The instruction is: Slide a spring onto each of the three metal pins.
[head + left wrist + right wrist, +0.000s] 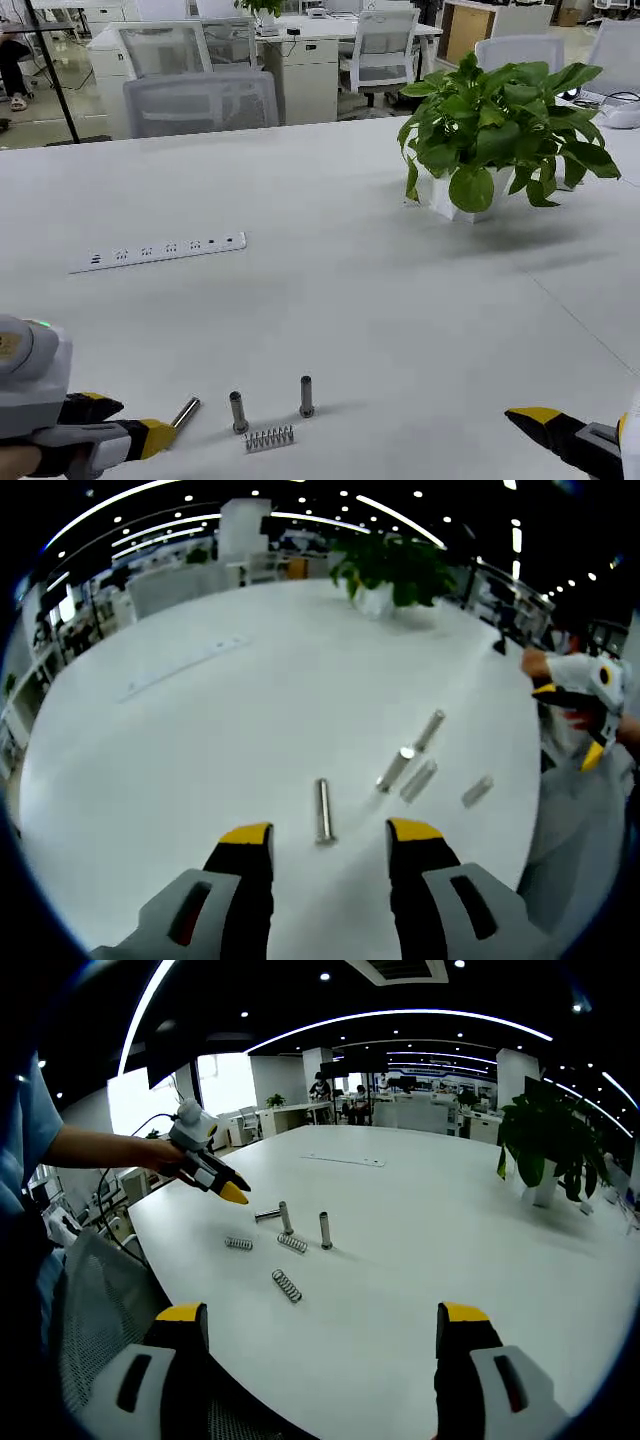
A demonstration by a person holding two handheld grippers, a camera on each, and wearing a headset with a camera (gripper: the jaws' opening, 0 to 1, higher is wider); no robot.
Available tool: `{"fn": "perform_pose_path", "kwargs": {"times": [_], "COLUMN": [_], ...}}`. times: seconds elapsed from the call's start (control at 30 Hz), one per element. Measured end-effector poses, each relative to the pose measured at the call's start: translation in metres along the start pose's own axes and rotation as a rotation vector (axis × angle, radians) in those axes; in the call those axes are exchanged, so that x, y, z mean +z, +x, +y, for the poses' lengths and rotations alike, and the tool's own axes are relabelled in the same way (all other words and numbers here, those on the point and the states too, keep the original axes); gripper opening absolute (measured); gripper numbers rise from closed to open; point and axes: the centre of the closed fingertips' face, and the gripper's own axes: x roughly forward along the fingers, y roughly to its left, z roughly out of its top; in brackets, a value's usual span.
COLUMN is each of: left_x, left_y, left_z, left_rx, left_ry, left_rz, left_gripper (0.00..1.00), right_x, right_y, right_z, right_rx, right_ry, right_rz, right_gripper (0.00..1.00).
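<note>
Steel pin (323, 810) lying by the near edge of the desk (200, 730) could roll off if your spread left gripper (330, 833) clips it

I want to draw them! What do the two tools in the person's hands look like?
Both the left tool and right tool have grey bodies and black jaws with yellow tips. The person wears a light blue sleeve.
</note>
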Motion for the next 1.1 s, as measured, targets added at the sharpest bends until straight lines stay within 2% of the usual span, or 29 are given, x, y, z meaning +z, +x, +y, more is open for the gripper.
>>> {"fn": "perform_pose_path", "kwargs": {"times": [0.27, 0.37, 0.6, 0.83, 0.97, 1.1], "left_x": [-0.004, -0.005, -0.006, -0.005, -0.003, -0.006], "left_y": [0.024, 0.032, 0.046, 0.053, 0.057, 0.059], "left_z": [0.008, 0.007, 0.005, 0.008, 0.007, 0.007], "left_rx": [-0.003, -0.015, -0.006, 0.041, 0.047, 0.065], "left_ry": [0.026, 0.004, 0.022, 0.043, 0.033, 0.057], "left_rz": [0.067, 0.085, 0.119, 0.144, 0.160, 0.201], "left_gripper": [0.41, 0.42, 0.37, 0.30, 0.29, 0.27], "right_x": [-0.004, -0.006, -0.010, -0.011, -0.011, -0.008], "right_y": [-0.002, -0.003, -0.005, -0.008, -0.009, -0.011], "right_z": [-0.002, -0.002, -0.003, -0.005, -0.006, -0.007], "right_rx": [-0.003, -0.006, -0.008, -0.014, -0.017, -0.031], "right_ry": [-0.013, -0.017, -0.017, -0.023, -0.026, -0.043], "right_rz": [0.018, 0.024, 0.035, 0.042, 0.042, 0.025], "right_gripper": [0.95, 0.94, 0.93, 0.92, 0.92, 0.90]}}
